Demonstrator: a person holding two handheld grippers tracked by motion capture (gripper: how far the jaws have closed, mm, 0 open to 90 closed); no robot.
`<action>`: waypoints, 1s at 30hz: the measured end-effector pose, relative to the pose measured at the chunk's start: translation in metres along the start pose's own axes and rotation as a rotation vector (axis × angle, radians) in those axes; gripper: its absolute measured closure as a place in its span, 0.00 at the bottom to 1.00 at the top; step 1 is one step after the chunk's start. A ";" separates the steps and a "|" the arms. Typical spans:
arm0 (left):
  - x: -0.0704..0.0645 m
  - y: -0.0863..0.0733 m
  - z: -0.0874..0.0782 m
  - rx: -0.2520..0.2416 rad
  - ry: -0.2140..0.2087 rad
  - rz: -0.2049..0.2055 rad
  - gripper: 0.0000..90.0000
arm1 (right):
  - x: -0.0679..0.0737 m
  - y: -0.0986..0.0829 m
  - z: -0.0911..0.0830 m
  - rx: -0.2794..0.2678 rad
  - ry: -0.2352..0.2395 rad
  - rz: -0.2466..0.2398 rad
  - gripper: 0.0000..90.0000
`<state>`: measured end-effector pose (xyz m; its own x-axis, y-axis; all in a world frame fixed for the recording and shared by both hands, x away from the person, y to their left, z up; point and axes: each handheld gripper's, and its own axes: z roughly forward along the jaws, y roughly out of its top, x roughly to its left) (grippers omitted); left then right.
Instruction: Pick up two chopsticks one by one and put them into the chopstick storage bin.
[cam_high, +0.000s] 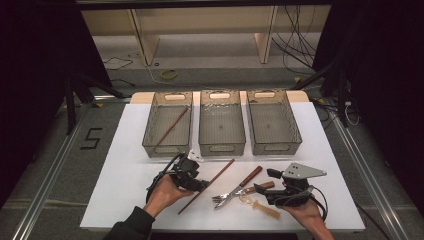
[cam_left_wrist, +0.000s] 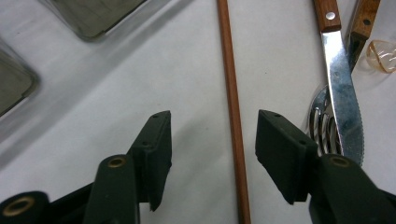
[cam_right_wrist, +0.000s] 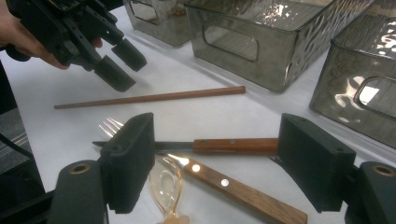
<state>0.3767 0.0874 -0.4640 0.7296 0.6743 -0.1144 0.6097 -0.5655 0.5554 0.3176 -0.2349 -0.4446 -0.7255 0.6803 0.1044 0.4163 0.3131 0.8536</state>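
Three bins (cam_high: 222, 129) stand side by side at the back of the table (cam_high: 125, 170), one chopstick (cam_high: 171, 126) in the left bin, another chopstick (cam_high: 206, 186) lying before them, left of the knife (cam_high: 243, 183) and fork (cam_high: 220, 198).

The white table (cam_high: 125, 190) stands on a grey floor (cam_high: 45, 165). A black number 5 (cam_high: 91, 138) is stuck on the floor. Far back stand pale wooden legs (cam_high: 142, 40). Black cables (cam_high: 295, 45) lie there. Both sides are dark.
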 end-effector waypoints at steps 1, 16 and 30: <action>-0.001 0.000 0.001 0.004 -0.003 0.001 0.53 | 0.000 0.000 0.000 0.002 0.000 0.000 0.32; -0.011 -0.001 0.011 0.048 0.003 0.063 0.70 | 0.000 0.000 0.001 0.007 0.004 -0.001 0.32; -0.012 -0.002 0.015 0.060 0.025 0.105 0.83 | 0.000 0.000 0.001 0.007 0.002 -0.002 0.32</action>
<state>0.3711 0.0729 -0.4760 0.7830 0.6209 -0.0372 0.5481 -0.6605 0.5131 0.3182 -0.2348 -0.4455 -0.7274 0.6783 0.1041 0.4190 0.3189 0.8501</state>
